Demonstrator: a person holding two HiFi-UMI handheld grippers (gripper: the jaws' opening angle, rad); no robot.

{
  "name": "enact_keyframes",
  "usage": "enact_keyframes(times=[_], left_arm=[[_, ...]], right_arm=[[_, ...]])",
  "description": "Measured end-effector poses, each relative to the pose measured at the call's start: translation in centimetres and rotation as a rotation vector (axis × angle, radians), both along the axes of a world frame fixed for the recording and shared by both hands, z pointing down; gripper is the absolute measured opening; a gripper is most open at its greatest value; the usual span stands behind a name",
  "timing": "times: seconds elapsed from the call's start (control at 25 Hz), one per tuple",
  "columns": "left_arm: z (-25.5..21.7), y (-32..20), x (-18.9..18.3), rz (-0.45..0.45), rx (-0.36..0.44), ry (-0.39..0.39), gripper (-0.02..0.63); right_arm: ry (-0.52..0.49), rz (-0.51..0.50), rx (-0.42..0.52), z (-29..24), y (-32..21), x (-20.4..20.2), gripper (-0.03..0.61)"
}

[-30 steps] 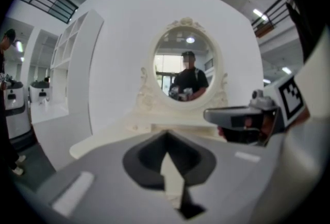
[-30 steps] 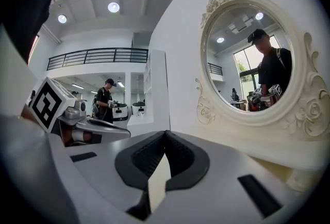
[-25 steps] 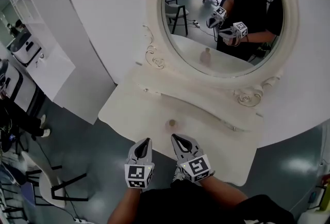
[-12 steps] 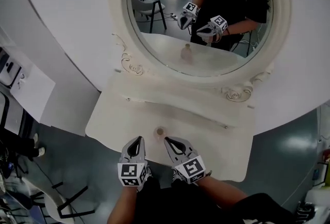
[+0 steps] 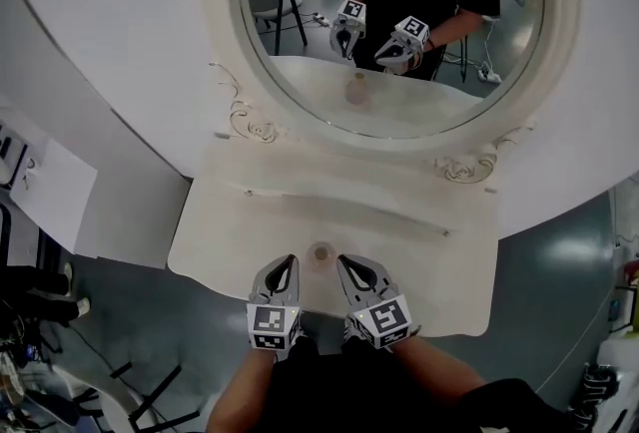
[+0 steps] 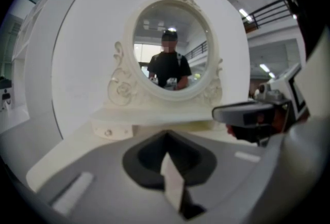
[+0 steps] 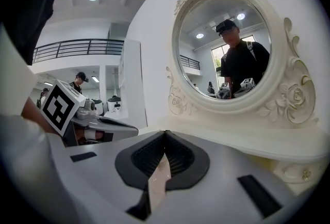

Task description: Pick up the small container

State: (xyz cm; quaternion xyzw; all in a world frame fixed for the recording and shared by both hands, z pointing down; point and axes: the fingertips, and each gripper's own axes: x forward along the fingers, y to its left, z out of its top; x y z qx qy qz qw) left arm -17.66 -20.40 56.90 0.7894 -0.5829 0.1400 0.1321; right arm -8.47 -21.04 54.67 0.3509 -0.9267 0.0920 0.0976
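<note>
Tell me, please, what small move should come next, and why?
Probably open the jaws of the right gripper: it and the left gripper are both shut, and the small container stands untouched just ahead, between their tips.

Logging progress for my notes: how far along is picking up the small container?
Done: only the approach; the left gripper and right gripper flank the small container standing on the vanity table. In hand: nothing, both jaws shut and empty. Left: open jaws, grasp, lift.
</note>
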Motion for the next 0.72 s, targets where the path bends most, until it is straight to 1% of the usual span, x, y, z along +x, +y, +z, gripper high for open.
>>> enact_keyframes(times=[0.16,0.44,0.6,0.72], left_arm=[[1.1,0.2,0.6,0.04,-0.012,0.015,0.006],[3.5,0.6,2.1,0.085,-0.059,-0.033,0.006],[4.5,1.1,2.6,0.109,-0.07,-0.022,0.006],[5.7,1.4,2.6,0.106,-0.095,-0.044,0.008]], right_arm=[[0.006,0.032,-0.001,0.6,-0.1,0.2,-0.005],[0.034,0.064,-0.023,2.0,0.2,1.1,-0.005],[0.041,0.074,-0.041,2.7,0.2,1.3,-0.005],[0.047,0.084,-0.048,3.2,0.1,1.4,-0.005]])
